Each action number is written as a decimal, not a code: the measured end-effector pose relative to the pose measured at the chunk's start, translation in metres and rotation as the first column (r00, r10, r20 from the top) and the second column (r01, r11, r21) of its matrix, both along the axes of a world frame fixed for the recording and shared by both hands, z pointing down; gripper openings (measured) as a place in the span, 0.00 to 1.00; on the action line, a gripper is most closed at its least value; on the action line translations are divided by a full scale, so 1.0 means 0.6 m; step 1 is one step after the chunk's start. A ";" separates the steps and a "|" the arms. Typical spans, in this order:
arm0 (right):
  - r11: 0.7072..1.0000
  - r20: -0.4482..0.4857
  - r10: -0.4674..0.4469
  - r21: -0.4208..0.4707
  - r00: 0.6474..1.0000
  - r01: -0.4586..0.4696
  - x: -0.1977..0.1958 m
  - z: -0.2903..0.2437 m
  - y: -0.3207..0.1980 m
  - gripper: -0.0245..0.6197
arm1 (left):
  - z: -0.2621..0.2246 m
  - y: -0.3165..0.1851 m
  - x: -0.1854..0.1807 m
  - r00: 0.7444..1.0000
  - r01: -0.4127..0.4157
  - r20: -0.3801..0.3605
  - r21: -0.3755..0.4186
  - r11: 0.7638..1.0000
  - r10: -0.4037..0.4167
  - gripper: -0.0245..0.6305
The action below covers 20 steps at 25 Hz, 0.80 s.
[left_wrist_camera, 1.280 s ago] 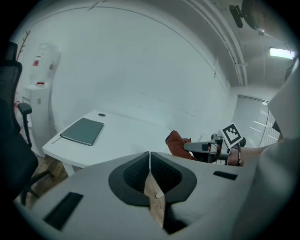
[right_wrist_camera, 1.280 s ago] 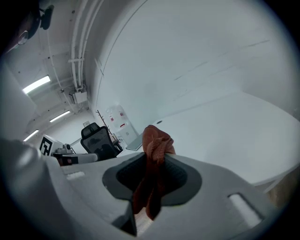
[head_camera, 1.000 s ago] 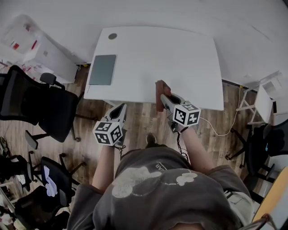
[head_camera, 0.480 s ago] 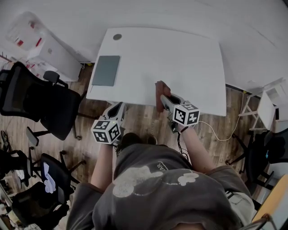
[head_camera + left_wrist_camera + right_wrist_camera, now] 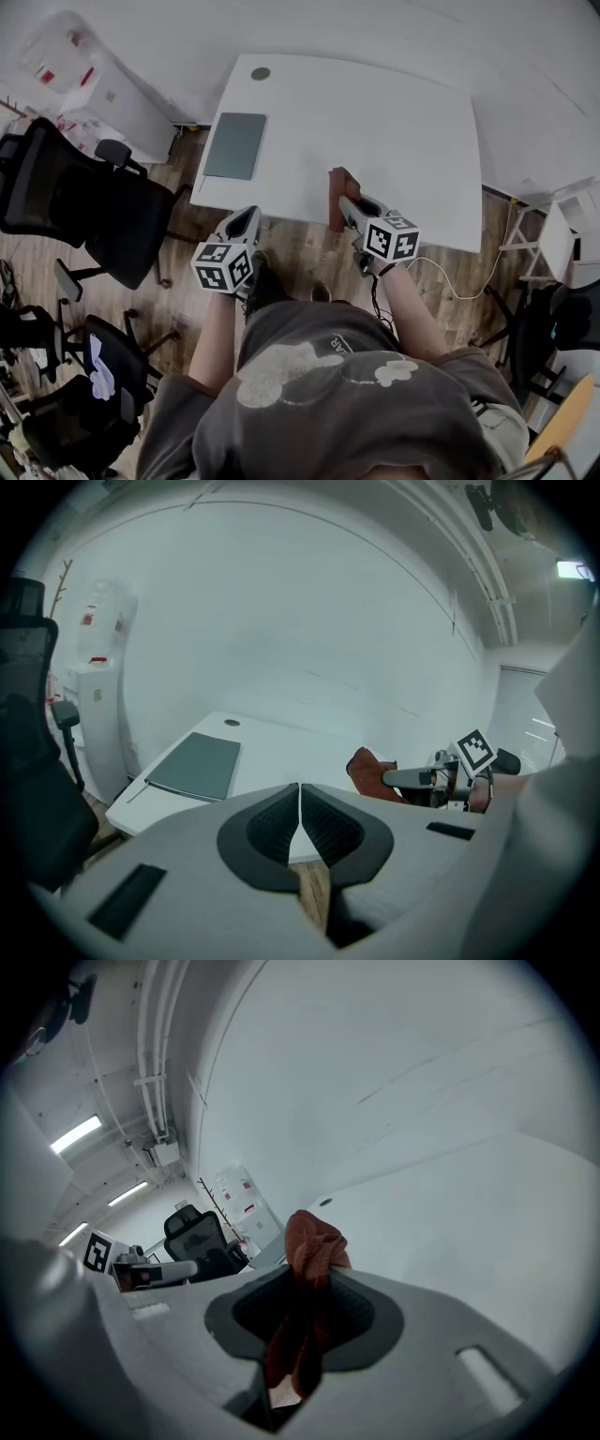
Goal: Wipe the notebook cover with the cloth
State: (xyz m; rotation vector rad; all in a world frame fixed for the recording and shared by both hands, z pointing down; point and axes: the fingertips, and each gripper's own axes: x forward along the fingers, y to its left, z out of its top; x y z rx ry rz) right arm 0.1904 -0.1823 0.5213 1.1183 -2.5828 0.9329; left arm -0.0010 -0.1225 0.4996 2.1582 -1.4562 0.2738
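Observation:
A grey-green notebook [image 5: 235, 145] [image 5: 195, 765] lies flat near the left edge of the white table [image 5: 375, 122]. My right gripper [image 5: 341, 199] [image 5: 307, 1269] is shut on a rust-red cloth [image 5: 337, 195] [image 5: 309, 1288], which bunches above the jaws and hangs down between them, held at the table's front edge. My left gripper [image 5: 247, 221] [image 5: 299, 808] is shut with nothing in it, hovering just off the front edge, below and right of the notebook. In the left gripper view the cloth [image 5: 367, 770] and the right gripper [image 5: 417, 778] show at the right.
A round cable hole [image 5: 261, 73] sits at the table's far left corner. Black office chairs [image 5: 84, 202] stand to the left on the wooden floor. A white cabinet [image 5: 112, 94] stands beside the table. A white cable [image 5: 459, 281] trails on the floor at the right.
The view has shifted so the table and notebook sit further right and nearer. Both grippers keep their places at the front edge, the right still holding the cloth.

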 end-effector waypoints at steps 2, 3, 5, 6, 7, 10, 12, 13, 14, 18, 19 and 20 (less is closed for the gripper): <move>1.000 0.001 -0.006 -0.003 1.000 0.006 -0.028 0.000 -0.010 0.18 | 0.003 -0.012 -0.023 1.000 -0.001 0.003 -0.002 1.000 0.001 0.04; 1.000 0.000 -0.010 -0.004 1.000 0.010 -0.044 0.000 -0.016 0.18 | 0.005 -0.019 -0.038 1.000 0.002 0.002 -0.003 1.000 -0.002 0.04; 1.000 -0.004 -0.016 -0.002 1.000 0.016 -0.080 -0.001 -0.032 0.18 | 0.009 -0.036 -0.071 1.000 0.009 -0.005 -0.006 1.000 -0.009 0.04; 1.000 -0.004 -0.017 -0.002 1.000 0.017 -0.098 -0.002 -0.041 0.18 | 0.011 -0.044 -0.088 1.000 0.008 -0.006 -0.008 1.000 -0.008 0.04; 1.000 -0.005 -0.017 -0.002 1.000 0.017 -0.117 -0.002 -0.049 0.18 | 0.014 -0.052 -0.103 1.000 0.002 -0.003 -0.011 1.000 -0.002 0.04; 1.000 -0.011 -0.013 -0.005 1.000 0.013 -0.166 0.001 -0.075 0.18 | 0.025 -0.077 -0.143 1.000 -0.025 0.004 -0.022 0.999 0.025 0.04; 1.000 -0.014 -0.007 -0.008 1.000 0.007 -0.195 0.004 -0.093 0.18 | 0.029 -0.095 -0.167 0.999 -0.039 -0.005 -0.030 0.999 0.039 0.04; 1.000 -0.016 -0.004 -0.010 1.000 0.003 -0.209 0.005 -0.102 0.18 | 0.032 -0.105 -0.178 0.999 -0.047 -0.006 -0.034 0.998 0.046 0.04; 1.000 -0.018 0.001 -0.011 1.000 -0.001 -0.222 0.006 -0.112 0.18 | 0.035 -0.114 -0.190 0.999 -0.054 -0.006 -0.037 0.998 0.054 0.04; 1.000 -0.022 0.014 -0.012 1.000 -0.014 -0.275 0.009 -0.148 0.18 | 0.051 -0.147 -0.230 0.996 -0.084 -0.006 -0.050 0.995 0.084 0.04; 1.000 -0.023 0.015 -0.011 1.000 -0.015 -0.287 0.009 -0.155 0.18 | 0.055 -0.155 -0.239 0.996 -0.092 -0.006 -0.053 0.994 0.092 0.04; 1.000 -0.025 0.016 -0.010 1.000 -0.016 -0.300 0.009 -0.163 0.18 | 0.059 -0.162 -0.249 0.995 -0.099 -0.006 -0.057 0.993 0.099 0.04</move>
